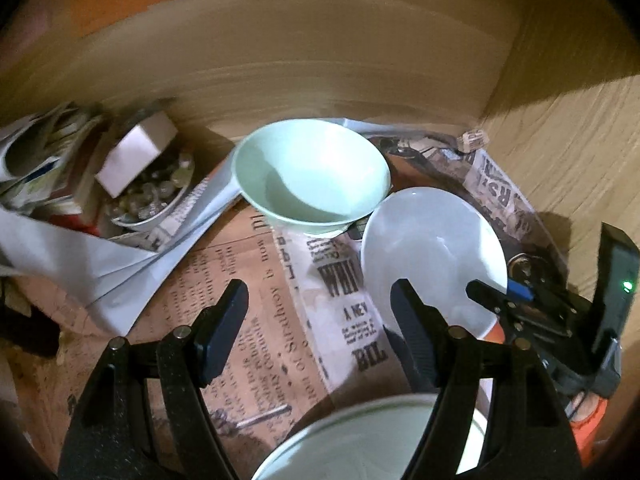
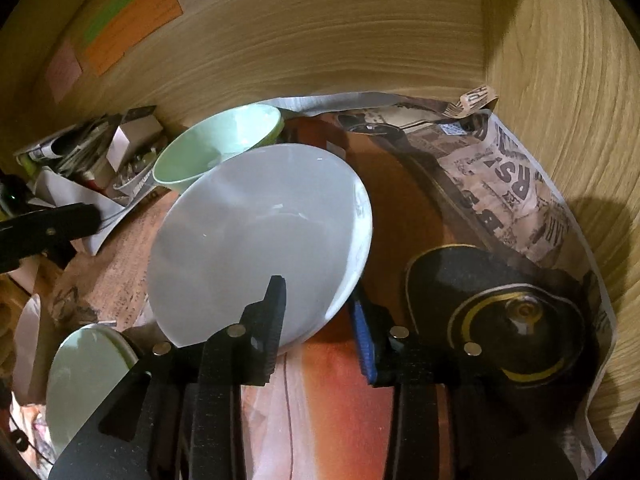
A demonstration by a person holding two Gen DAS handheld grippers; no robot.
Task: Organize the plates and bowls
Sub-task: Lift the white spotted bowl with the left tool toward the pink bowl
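Left gripper (image 1: 316, 328) fingers wide, empty; right gripper (image 2: 320, 320) fingers slightly apart astride white bowl (image 2: 260, 240) rim; green bowl (image 1: 310, 178) empty.

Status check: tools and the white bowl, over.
Left tool open, empty, over newspaper. Right tool open, astride white bowl near rim. Green bowl close behind it; dark lid alongside.

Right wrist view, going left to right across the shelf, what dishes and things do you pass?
Pale green plate → green bowl → white bowl → black lid with gold ring.
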